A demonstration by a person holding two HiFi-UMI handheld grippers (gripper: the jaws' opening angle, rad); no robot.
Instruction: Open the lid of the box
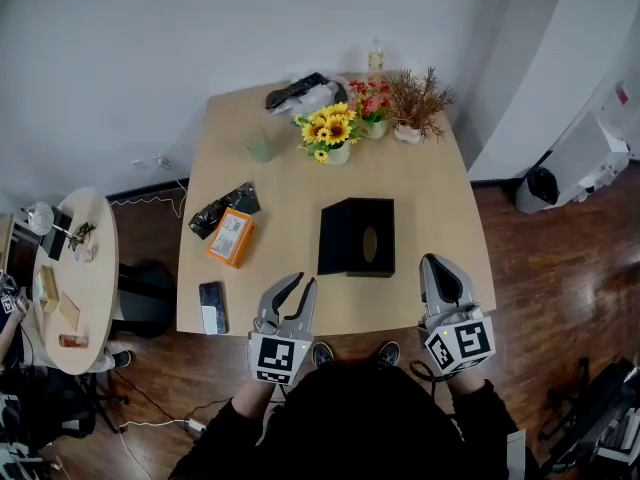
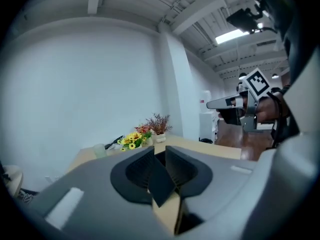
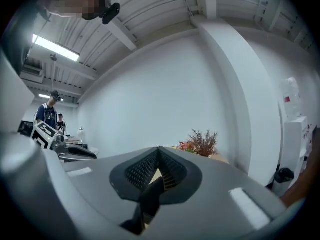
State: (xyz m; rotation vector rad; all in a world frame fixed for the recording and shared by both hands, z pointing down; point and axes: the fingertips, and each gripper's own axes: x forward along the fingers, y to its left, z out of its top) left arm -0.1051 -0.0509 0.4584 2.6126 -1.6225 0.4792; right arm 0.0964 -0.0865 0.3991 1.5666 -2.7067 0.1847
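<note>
A black box (image 1: 355, 236) with an oval hole in its top lies shut in the middle of the wooden table (image 1: 440, 198). My left gripper (image 1: 305, 282) hovers over the near table edge, just short of the box's near left corner. Its jaws are together with nothing between them. My right gripper (image 1: 431, 260) is held at the near right, a little right of the box, shut and empty. The left gripper view looks along its own closed jaws (image 2: 159, 152) and catches the right gripper (image 2: 214, 104) off to the side. In the right gripper view the jaws (image 3: 158, 152) meet too.
Sunflowers (image 1: 330, 131), red flowers (image 1: 370, 101), a dried plant (image 1: 418, 103), a green cup (image 1: 259, 146) and a bag (image 1: 300, 93) stand at the far end. An orange packet (image 1: 231, 237), a black pouch (image 1: 222, 210) and a phone (image 1: 212, 306) lie left of the box. A round side table (image 1: 72, 278) stands further left.
</note>
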